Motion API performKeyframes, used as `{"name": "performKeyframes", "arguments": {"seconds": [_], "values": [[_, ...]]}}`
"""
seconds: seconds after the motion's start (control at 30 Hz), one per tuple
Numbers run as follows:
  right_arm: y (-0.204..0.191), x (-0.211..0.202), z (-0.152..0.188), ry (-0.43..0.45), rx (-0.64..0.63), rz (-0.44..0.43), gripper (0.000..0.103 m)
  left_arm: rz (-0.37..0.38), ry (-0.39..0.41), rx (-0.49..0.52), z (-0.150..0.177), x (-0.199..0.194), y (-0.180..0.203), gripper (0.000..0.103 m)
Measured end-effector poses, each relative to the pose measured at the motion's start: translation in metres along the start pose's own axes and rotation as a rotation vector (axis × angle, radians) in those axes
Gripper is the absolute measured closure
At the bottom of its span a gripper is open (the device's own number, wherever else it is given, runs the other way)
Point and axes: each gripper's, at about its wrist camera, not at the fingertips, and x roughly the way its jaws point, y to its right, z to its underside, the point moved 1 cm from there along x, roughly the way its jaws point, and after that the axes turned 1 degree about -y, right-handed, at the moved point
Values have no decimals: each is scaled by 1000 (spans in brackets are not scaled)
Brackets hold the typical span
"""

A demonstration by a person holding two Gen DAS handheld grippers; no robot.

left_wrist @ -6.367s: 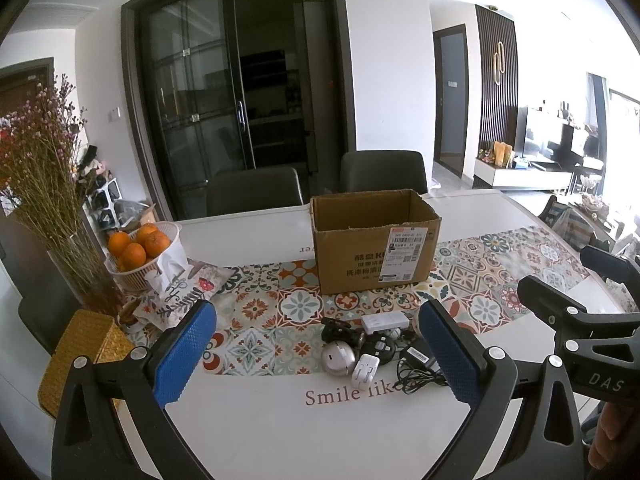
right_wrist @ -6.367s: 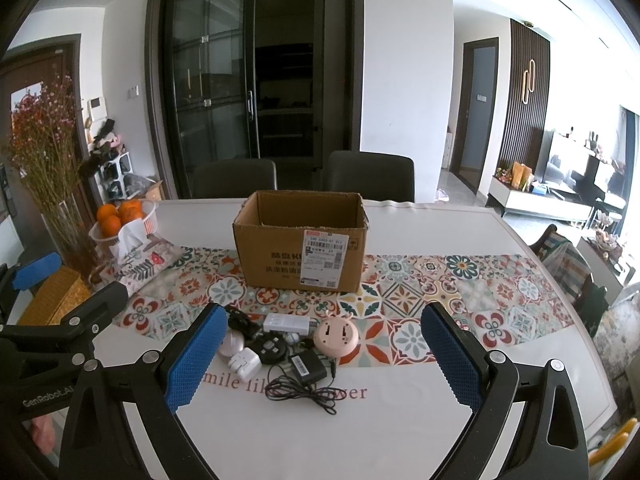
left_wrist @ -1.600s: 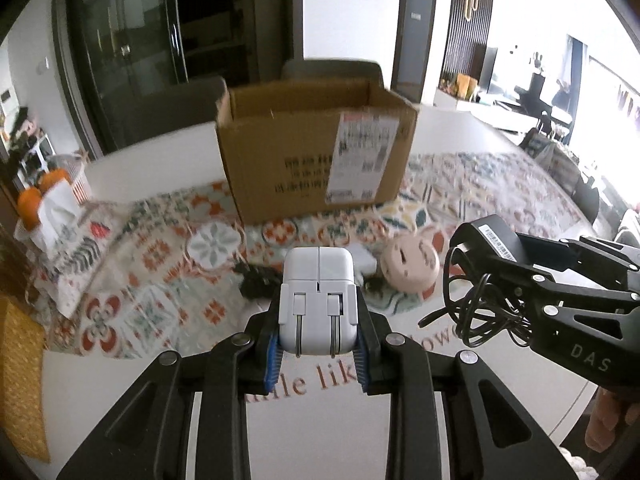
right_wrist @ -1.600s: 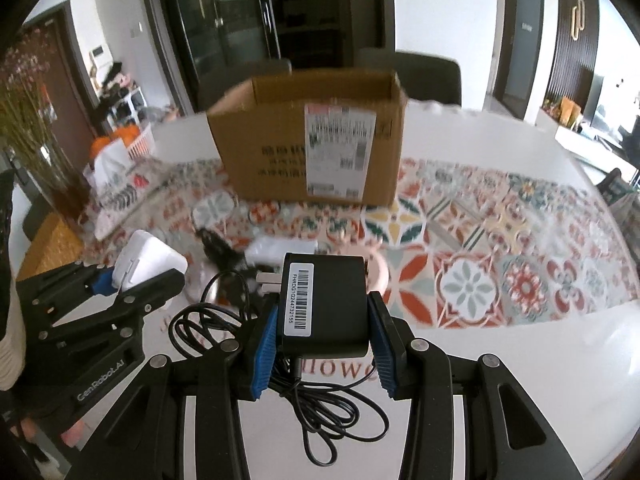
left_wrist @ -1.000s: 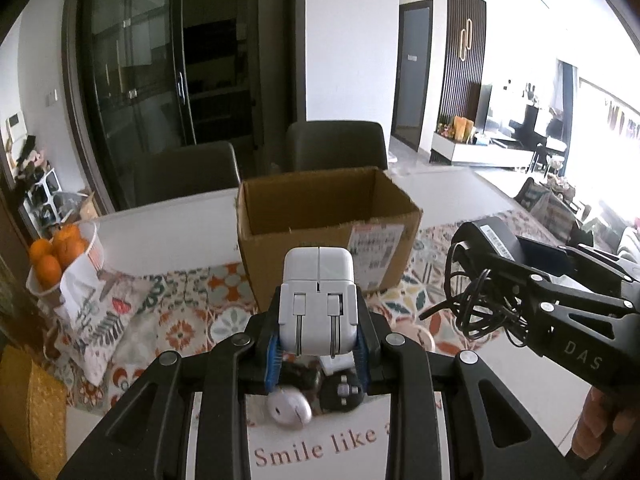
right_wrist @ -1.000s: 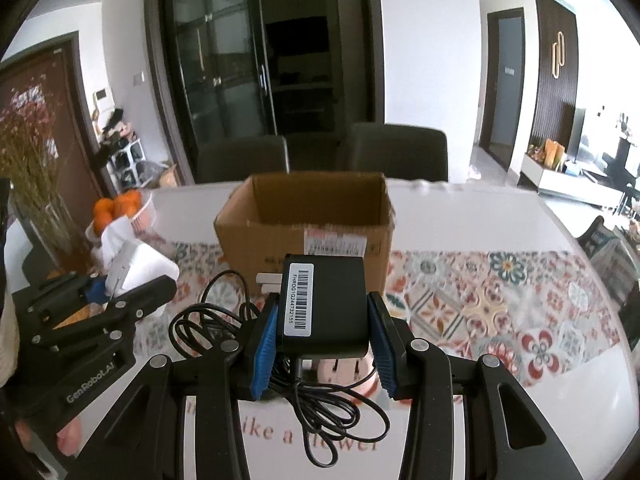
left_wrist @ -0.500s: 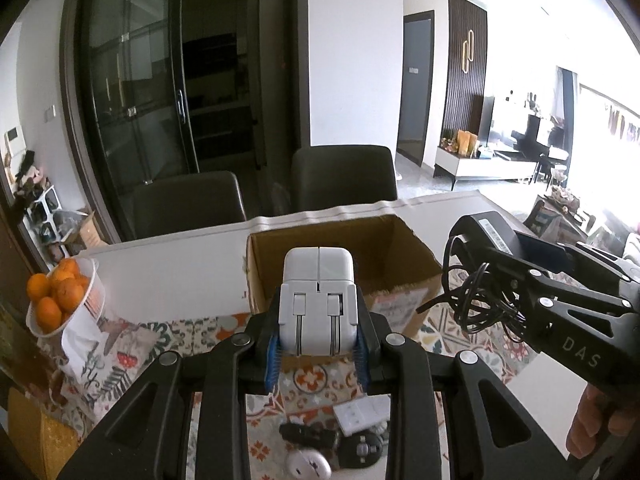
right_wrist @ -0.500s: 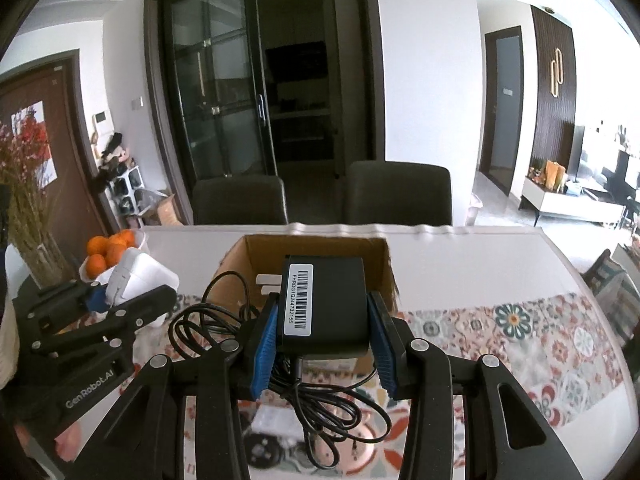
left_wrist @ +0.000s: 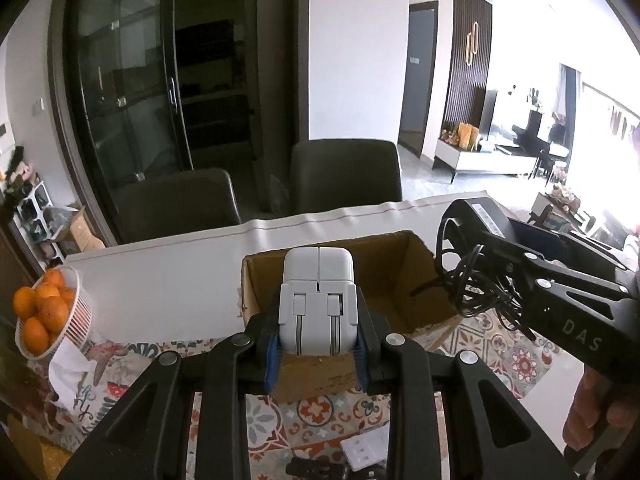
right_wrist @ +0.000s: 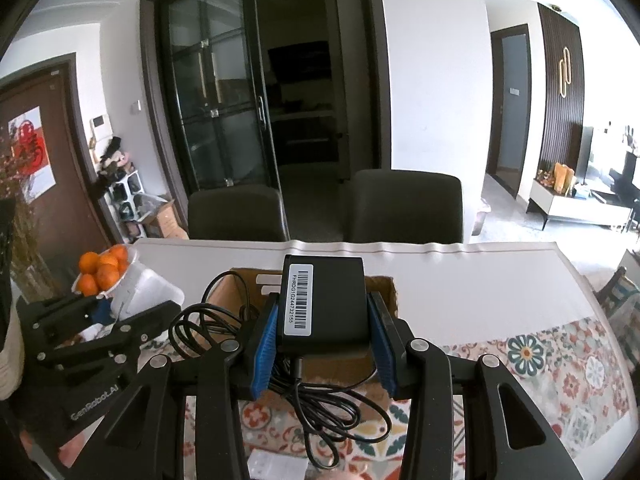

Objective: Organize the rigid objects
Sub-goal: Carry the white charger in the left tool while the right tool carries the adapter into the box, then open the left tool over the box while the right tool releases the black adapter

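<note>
— What do you hold on the left side now?

— My left gripper point(left_wrist: 318, 344) is closed on the white charger point(left_wrist: 318, 306). A second ago it was low, in front of the cardboard box point(left_wrist: 404, 276). Now it is raised, and the open top of the box is just ahead of and below my fingers.

— And on the right?

— My right gripper point(right_wrist: 322, 350) clamps the black power adapter point(right_wrist: 324, 304). Its cable point(right_wrist: 332, 404) hangs in loops under the fingers. This one has also come up, over the near edge of the box.

— What does this mean for the task?

— I think both pieces are ready to drop inside. A few small items still lie on the patterned runner point(left_wrist: 280, 432) below my grippers.
</note>
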Motion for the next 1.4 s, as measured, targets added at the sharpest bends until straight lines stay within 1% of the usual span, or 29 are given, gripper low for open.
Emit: {"name": "performKeyframes", "arguments": {"seconds": [0.17,0.37,0.47,0.57,0.73,0.87,0.93,1.0,1.17,1.23,1.3,1.37,1.4], "values": [[5,31,-11,-60,10,-26,61,4,-42,-4,-11,22,-5,74],[9,70,-14,-135,16,-53,61,13,-112,-15,-19,55,-8,74],[11,91,-15,-185,20,-67,61,19,-149,-37,-18,71,-12,74],[14,110,-10,-234,20,-65,61,5,-185,-45,-13,85,-15,74],[19,134,1,-289,17,-50,61,16,-249,-48,-5,110,-19,74],[21,149,7,-334,16,-58,61,26,-282,-55,1,120,-21,74],[21,152,9,-345,14,-54,61,25,-292,-58,5,123,-21,74],[20,150,8,-333,0,-46,61,36,-297,-63,6,126,-23,74],[15,143,6,-317,-37,-12,61,23,-278,-59,5,124,-22,72],[17,139,8,-313,-28,-2,61,16,-271,-50,4,121,-20,63],[18,134,9,-310,-16,-1,60,4,-264,-46,4,116,-18,59],[20,127,10,-302,-6,3,60,-14,-246,-50,4,107,-18,57],[21,124,11,-297,-2,6,60,-31,-236,-52,4,101,-17,52]]}}
